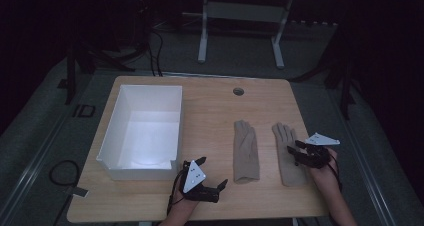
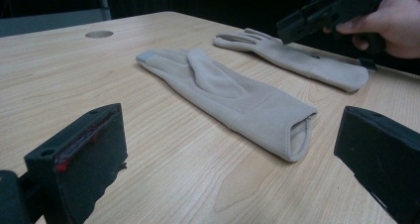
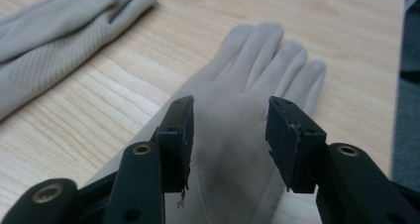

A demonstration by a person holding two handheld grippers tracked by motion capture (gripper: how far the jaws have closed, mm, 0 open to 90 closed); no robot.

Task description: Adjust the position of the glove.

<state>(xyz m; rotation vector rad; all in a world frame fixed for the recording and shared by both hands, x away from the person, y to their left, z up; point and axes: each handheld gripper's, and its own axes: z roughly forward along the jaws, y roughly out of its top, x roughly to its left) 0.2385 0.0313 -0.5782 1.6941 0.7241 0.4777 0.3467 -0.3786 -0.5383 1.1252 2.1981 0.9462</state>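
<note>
Two beige gloves lie flat on the wooden table [image 1: 210, 111], fingers pointing away from me. The left glove [image 1: 246, 151] [image 2: 233, 97] [image 3: 59, 26] lies alone, its cuff opening toward my left gripper [image 1: 214, 171] [image 2: 233, 135]. That gripper rests near the table's front edge, open wide, with nothing between its jaws. My right gripper [image 1: 294, 147] [image 2: 289, 28] [image 3: 230, 135] hovers over the palm of the right glove [image 1: 292, 173] [image 2: 302, 60] [image 3: 247, 85]. Its jaws stand open on either side of the palm and do not press the fabric.
An empty white box [image 1: 142, 173] stands on the left half of the table, just beyond my left gripper. A round cable hole [image 1: 238, 91] sits near the far edge. The right glove lies close to the table's right edge.
</note>
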